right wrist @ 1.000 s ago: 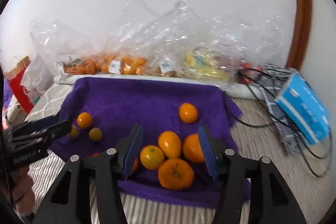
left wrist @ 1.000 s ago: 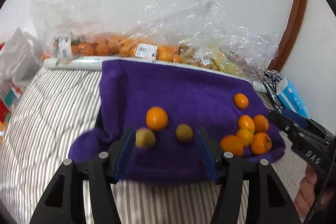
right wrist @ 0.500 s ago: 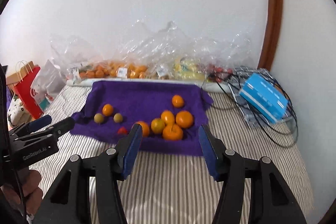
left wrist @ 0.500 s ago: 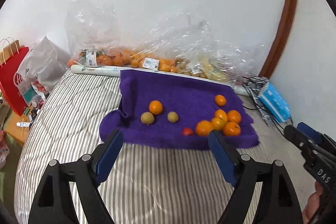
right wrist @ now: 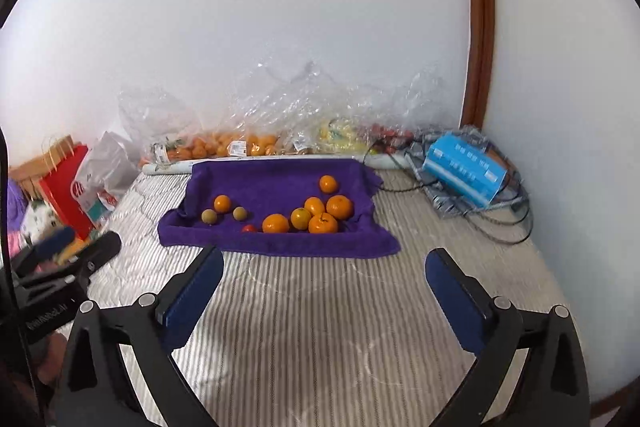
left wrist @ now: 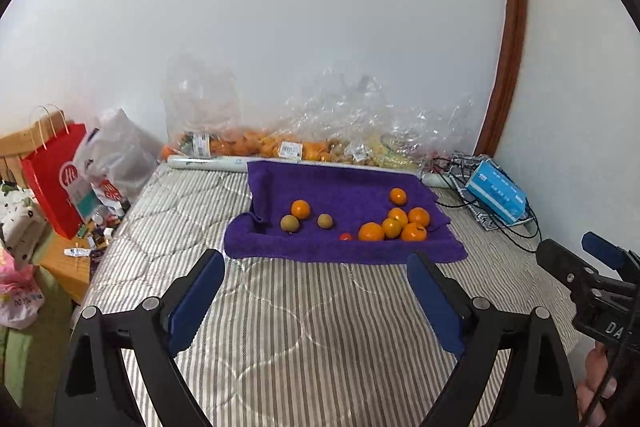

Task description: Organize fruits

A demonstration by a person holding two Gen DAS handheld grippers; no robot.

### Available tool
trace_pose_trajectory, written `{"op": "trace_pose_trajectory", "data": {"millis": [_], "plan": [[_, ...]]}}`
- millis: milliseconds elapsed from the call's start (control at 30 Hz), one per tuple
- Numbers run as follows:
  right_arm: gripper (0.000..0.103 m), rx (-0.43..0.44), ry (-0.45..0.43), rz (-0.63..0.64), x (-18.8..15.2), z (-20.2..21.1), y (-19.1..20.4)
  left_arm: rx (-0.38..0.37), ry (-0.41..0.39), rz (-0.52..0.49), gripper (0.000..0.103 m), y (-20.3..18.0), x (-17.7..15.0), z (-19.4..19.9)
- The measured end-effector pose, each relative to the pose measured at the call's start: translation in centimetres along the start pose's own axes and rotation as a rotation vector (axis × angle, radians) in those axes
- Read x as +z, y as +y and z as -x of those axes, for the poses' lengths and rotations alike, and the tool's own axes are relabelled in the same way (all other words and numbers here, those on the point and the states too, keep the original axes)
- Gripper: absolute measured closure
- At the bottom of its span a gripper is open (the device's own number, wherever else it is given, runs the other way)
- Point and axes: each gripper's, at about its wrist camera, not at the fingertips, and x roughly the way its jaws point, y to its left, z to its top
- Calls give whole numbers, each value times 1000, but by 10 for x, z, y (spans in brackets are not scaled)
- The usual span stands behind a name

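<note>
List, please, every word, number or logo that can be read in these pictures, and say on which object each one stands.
"DA", cut off at the picture edge: on the right hand-held gripper.
White round logo, its characters not readable: on the red paper bag.
Lettering too blurred to read: on the left hand-held gripper.
White price labels, print too small: on the clear fruit bags.
Print too small: on the blue box.
</note>
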Motion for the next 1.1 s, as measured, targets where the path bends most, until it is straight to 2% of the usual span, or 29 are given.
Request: {"op": "trace_pose_trajectory", "data": {"millis": [200, 300, 1100], "plan": [[3, 18, -32, 14, -7, 20, 0, 41, -60, -32, 9, -6, 0, 28], [3, 34, -37, 16, -8, 23, 1, 36, -75, -19, 8, -6, 1, 33], [3, 37, -26, -12, -11, 16, -4, 32, -38, -18, 8, -11, -2, 24]]}}
